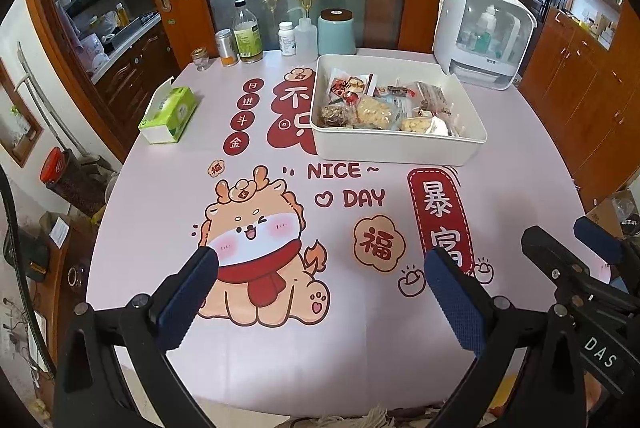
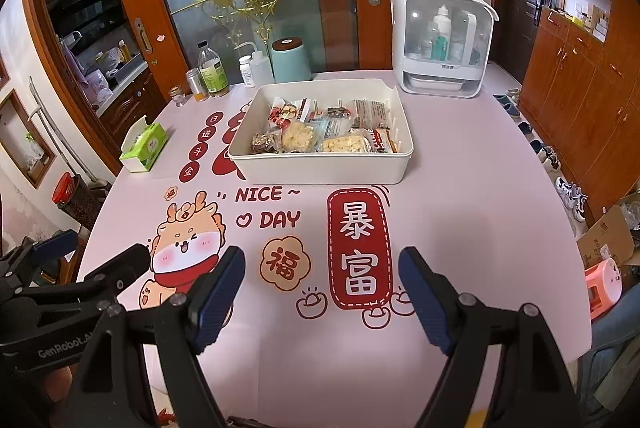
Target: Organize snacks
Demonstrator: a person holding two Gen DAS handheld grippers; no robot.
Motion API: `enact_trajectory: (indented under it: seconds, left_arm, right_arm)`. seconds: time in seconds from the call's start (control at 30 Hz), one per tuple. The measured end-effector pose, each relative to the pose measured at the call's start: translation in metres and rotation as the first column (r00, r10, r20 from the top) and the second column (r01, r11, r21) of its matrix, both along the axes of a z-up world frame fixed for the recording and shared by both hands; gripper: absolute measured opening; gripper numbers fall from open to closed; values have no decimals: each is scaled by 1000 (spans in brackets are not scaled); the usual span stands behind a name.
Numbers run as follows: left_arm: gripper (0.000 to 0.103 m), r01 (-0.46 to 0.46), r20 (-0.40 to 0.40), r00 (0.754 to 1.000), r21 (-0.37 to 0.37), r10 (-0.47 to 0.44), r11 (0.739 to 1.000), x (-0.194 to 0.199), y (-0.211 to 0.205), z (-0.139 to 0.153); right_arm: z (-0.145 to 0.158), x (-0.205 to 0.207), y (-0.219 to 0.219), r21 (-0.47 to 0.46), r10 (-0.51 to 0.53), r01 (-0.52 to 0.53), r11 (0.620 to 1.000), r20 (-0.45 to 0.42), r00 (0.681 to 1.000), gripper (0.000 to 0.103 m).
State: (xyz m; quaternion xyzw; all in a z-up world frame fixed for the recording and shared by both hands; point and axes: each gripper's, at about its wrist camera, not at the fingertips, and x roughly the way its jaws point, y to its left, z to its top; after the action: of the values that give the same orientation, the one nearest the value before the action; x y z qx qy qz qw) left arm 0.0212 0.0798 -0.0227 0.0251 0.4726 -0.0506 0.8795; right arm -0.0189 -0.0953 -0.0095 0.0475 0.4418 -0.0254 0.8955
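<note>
A round table (image 1: 152, 196) with a pale pink cover printed with a cartoon dragon and the words NICE DAY carries everything. A white cabinet with a clear door (image 1: 482, 32) stands at the far right edge, small bottles visible inside. In front of it, toward the far middle of the table, sits a white rectangular bin (image 1: 384, 148) filled with the snacks (image 1: 376, 110): wrapped packets, some showing pale puffed pieces, others dark or red. A green tissue box (image 1: 170, 114) lies near the left edge. Along the far edge stand a teal canister with a brown lid (image 1: 336, 32), a glass bottle with a green label (image 1: 247, 34), a squeeze bottle (image 1: 303, 34), a white pill bottle (image 1: 286, 37) and a small jar (image 1: 200, 58).

The left gripper (image 1: 320, 288) hovers over the near edge, its 2 blue-padded fingers spread wide and holding nothing. The right gripper (image 2: 320, 292) hangs just beside it, likewise spread wide and empty, well apart from the bin.
</note>
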Motion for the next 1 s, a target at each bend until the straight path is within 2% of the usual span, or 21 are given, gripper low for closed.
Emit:
enact_trajectory:
  seconds: [1.0]
  left_arm:
    - [102, -12, -11, 1000, 4, 12, 1000, -15, -8, -5]
  right_arm:
    - [-3, -8, -11, 34, 13, -13, 999, 5, 1000, 81]
